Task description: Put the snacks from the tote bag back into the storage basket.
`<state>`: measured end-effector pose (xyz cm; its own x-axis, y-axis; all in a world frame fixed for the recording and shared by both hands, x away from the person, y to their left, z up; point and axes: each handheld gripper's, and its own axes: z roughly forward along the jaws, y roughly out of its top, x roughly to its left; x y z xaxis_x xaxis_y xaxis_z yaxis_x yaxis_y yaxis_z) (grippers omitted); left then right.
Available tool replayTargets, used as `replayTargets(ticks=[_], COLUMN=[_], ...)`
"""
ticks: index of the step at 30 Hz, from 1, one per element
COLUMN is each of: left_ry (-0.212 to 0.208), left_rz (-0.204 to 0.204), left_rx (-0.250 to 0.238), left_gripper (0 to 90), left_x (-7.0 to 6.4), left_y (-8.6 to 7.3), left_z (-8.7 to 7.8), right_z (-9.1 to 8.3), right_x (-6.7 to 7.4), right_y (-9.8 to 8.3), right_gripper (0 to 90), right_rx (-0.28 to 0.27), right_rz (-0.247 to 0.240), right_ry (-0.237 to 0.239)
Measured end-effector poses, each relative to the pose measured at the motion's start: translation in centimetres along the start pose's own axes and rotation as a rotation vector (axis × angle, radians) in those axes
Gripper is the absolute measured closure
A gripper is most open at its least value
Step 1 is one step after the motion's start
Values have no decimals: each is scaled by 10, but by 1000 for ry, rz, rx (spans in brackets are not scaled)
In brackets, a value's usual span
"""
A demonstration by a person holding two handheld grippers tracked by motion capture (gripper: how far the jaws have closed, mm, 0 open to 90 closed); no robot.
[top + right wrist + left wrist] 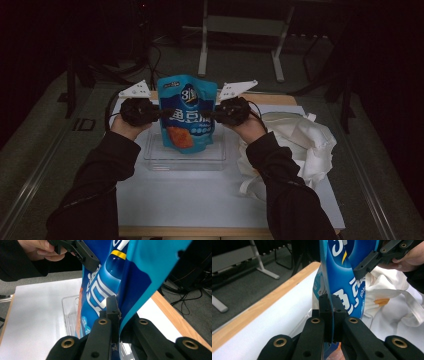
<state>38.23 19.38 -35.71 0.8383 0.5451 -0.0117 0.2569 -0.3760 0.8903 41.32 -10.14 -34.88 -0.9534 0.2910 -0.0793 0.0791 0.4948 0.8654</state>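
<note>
Blue snack pouch held upright at centre table, pinched at mid-height on both side seams, bottom hanging just over a clear plastic tray at 6 o'clock of the pouch. Left gripper clamped on the 9 o'clock edge, jaws narrowed right down onto the film; seen close in the left gripper view, pads meeting across the thin seam. Right gripper likewise closed on the 3 o'clock edge, black pads biting the seam in the right gripper view. White cloth bag crumpled at 4 o'clock of the pouch, resting on the white table sheet, wooden table edge beyond at 12 o'clock.

Likely trouble from here: glossy film slipping out of one pinch, since each grip catches only a narrow strip of seam; pouch then swinging from the other claw and missing the tray. Also possible: pulling the hands apart unevenly, stretching or tearing the seam. Lowering off-centre could snag the bottom corner on the tray's rim and tip or push the light tray along the sheet.
</note>
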Motion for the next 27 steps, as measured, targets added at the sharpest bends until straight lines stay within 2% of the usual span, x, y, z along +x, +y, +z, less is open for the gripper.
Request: replayTargets(ticks=[8,18,20,27], left_ry=[-4,-23,-30,-46], left_rz=[-28,-44,-54,-75], left_rx=[8,29,36,32], left_gripper=[900,900,900,900], left_x=[7,6,6,5], left_y=[-18,-33,-40,-52], left_z=[3,6,7,10], right_z=[17,28,31,37], right_x=[1,5,7,11], right_y=[-10,-24,-28,-35], right_gripper=[887,887,887,888], right_rx=[10,25,31,45], right_rz=[13,39,44,48], right_ry=[13,41,47,55])
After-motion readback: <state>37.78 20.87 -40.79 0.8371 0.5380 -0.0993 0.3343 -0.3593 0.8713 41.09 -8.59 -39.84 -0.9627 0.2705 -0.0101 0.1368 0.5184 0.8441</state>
